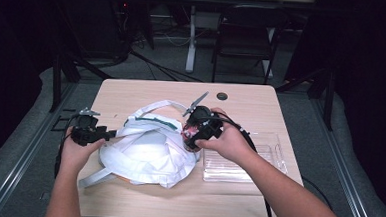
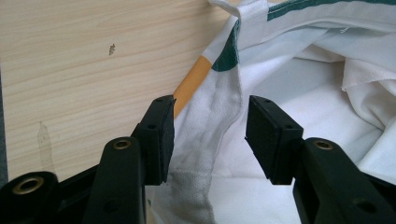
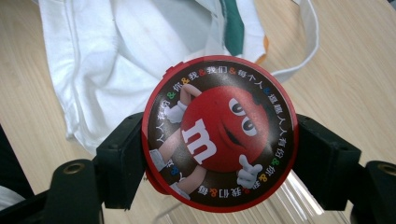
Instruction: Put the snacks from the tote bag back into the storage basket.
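Note:
A white cloth bag (image 1: pixel 143 153) with green and orange trim lies crumpled in the middle of the wooden table (image 1: pixel 241 103). My left gripper (image 1: pixel 97 134) sits at the bag's left edge. In the left gripper view a fold of the bag (image 2: pixel 210 121) runs between the jaws of the left gripper (image 2: pixel 209 140), which stand apart and do not pinch it. My right gripper (image 1: pixel 195 136) hovers by the bag's right side, shut on a round red candy tin (image 3: pixel 219 135) with a cartoon figure on its lid. The tin (image 1: pixel 187 134) shows red under the hand.
A clear plastic tray (image 1: pixel 266 157) lies on the table right of the bag, under my right forearm. A white strap (image 1: pixel 95 176) trails toward the front left. A small dark hole (image 1: pixel 222 96) sits near the far edge. A chair stands beyond the table.

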